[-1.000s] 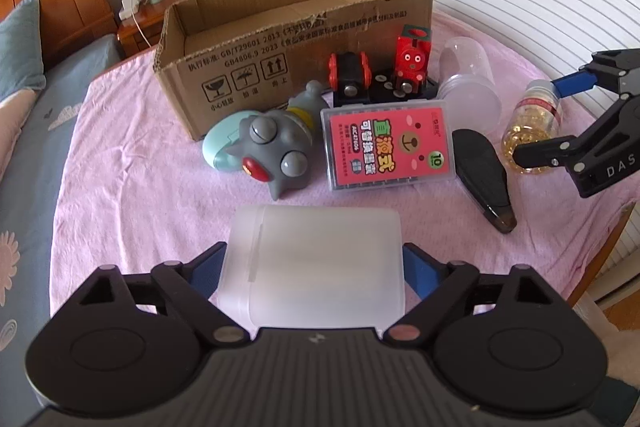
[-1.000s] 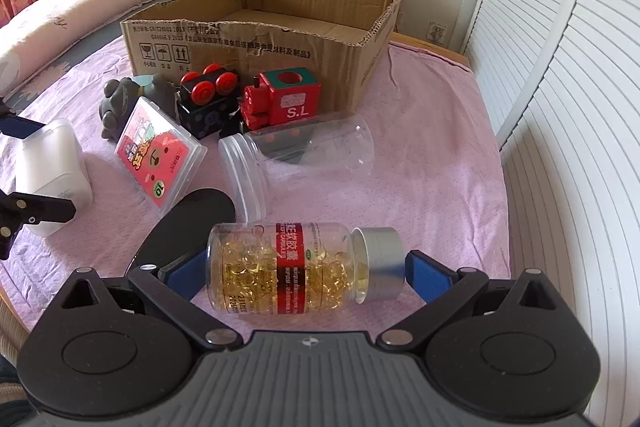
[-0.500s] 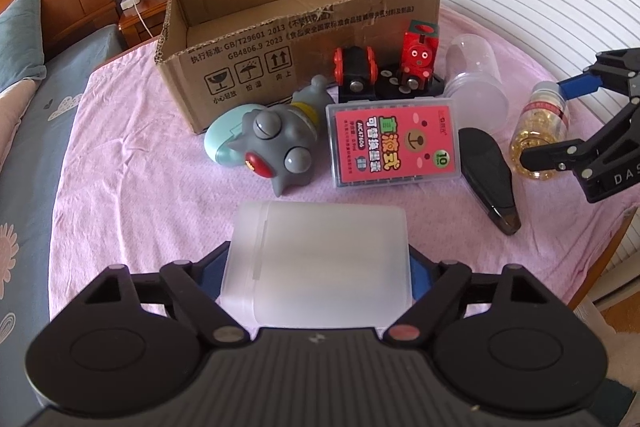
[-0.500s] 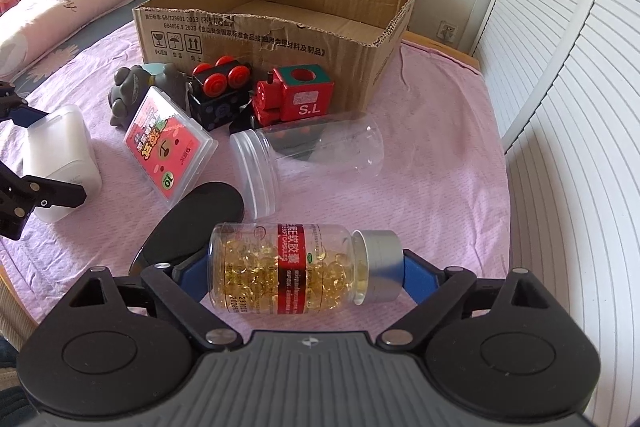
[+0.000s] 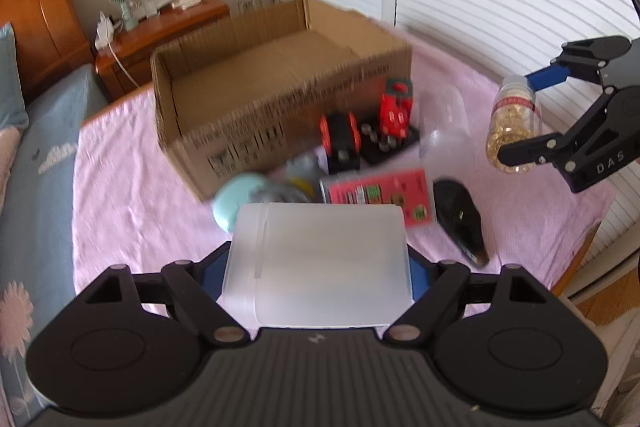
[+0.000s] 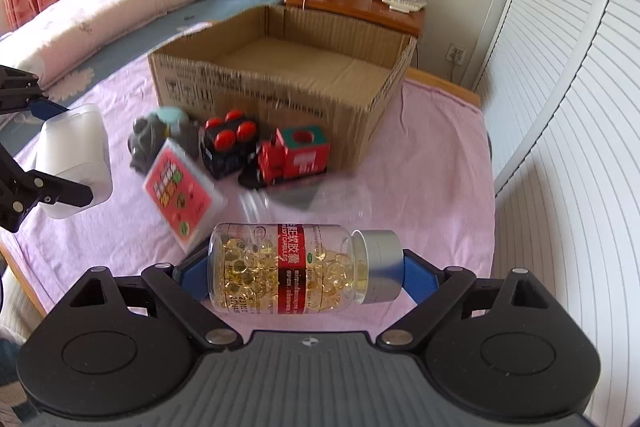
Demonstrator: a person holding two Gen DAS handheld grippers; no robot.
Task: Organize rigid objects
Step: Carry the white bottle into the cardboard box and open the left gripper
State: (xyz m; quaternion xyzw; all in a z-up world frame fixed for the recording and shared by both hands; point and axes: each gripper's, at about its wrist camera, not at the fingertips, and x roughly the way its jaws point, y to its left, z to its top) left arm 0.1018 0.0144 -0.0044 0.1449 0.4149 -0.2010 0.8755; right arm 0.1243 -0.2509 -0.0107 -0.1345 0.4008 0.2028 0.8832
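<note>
My left gripper [image 5: 318, 267] is shut on a frosted white plastic box [image 5: 316, 263], held clear above the pink cloth. The right gripper [image 6: 304, 271] is shut on a clear bottle of golden capsules [image 6: 296, 271] with a silver cap, lying crosswise between its blue pads and lifted off the table. Each gripper shows in the other's view: the bottle [image 5: 514, 129] hangs at the right, the white box [image 6: 76, 159] at the left. An open cardboard box [image 6: 280, 75] stands behind with nothing in it.
On the pink cloth in front of the carton lie a red toy train [image 6: 294, 157], a black toy with red wheels [image 6: 228, 147], a grey toy [image 6: 154, 139], a pink card case [image 6: 180, 193], a clear jar [image 5: 450, 125] and a black case [image 5: 460, 221]. The table edge [image 5: 576, 267] is near right.
Both grippers closed onto their objects and rose, lifting the white box and the capsule bottle off the cloth. The items on the table stayed where they were.
</note>
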